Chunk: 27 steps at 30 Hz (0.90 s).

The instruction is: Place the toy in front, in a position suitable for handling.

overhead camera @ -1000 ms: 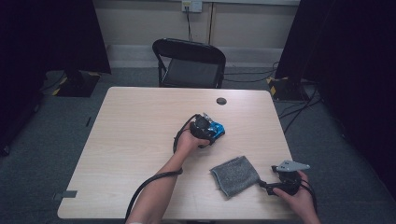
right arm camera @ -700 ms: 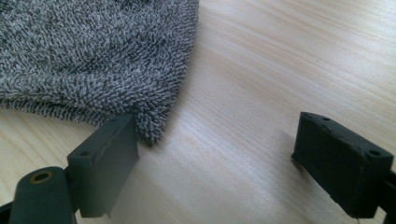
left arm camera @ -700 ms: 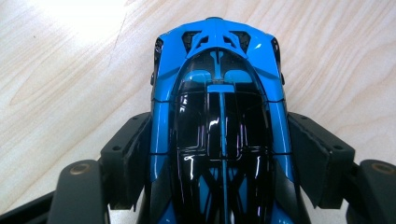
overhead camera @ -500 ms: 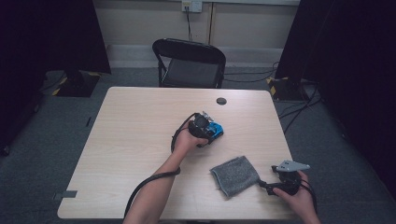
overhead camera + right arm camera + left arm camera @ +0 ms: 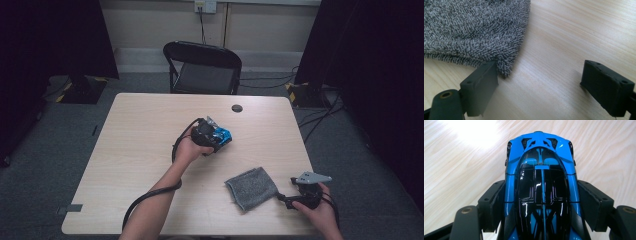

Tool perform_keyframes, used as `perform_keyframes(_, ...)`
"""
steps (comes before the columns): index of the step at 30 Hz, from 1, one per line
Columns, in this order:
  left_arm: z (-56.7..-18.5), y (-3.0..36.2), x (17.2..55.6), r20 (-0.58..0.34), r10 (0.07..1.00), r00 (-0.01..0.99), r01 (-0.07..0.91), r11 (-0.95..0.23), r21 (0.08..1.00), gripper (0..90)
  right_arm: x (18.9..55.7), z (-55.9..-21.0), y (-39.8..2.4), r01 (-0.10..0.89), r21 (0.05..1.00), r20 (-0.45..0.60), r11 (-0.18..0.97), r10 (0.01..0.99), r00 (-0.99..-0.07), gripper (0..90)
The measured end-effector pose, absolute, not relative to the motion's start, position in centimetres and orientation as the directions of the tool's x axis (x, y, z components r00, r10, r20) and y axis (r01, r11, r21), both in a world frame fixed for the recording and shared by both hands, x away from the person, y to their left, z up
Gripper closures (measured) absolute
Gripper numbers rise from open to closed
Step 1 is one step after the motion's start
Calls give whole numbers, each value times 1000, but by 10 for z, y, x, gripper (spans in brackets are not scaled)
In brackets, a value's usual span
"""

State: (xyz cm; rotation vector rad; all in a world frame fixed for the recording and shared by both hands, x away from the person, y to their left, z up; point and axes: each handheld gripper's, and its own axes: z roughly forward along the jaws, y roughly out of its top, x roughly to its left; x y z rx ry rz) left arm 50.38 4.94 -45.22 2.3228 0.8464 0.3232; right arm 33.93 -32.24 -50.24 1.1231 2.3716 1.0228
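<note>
A glossy blue and black toy car [image 5: 541,170] sits lengthwise between the jaws of my left gripper [image 5: 541,202], whose pads press on its two sides. In the high view that left gripper [image 5: 220,137] holds the car [image 5: 225,136] just above the middle of the table. A grey terry cloth [image 5: 251,187] lies crumpled near the front right. My right gripper [image 5: 281,198] rests low at the cloth's right corner. Its jaws stand open in the right gripper view [image 5: 544,80], and the left pad touches the tip of the cloth [image 5: 474,27].
The light wooden table [image 5: 140,130] has a small black round disc [image 5: 237,108] near its far edge. A black folding chair [image 5: 202,65] stands behind the table. Dark curtains hang at both sides, and cables lie on the floor at the right.
My left gripper has risen a little with the car and shifted slightly. The right gripper and the cloth have kept still.
</note>
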Motion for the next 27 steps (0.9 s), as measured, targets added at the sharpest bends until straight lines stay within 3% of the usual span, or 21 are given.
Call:
perform_keyframes(16,-466,115,465,15,686,727,529,-574,625,282,339,-502,-322,538,723,13,434,770,-638,130)
perform_keyframes(27,-487,129,453,-8,685,729,531,-558,638,281,339,-502,-322,539,723,12,433,772,-636,129)
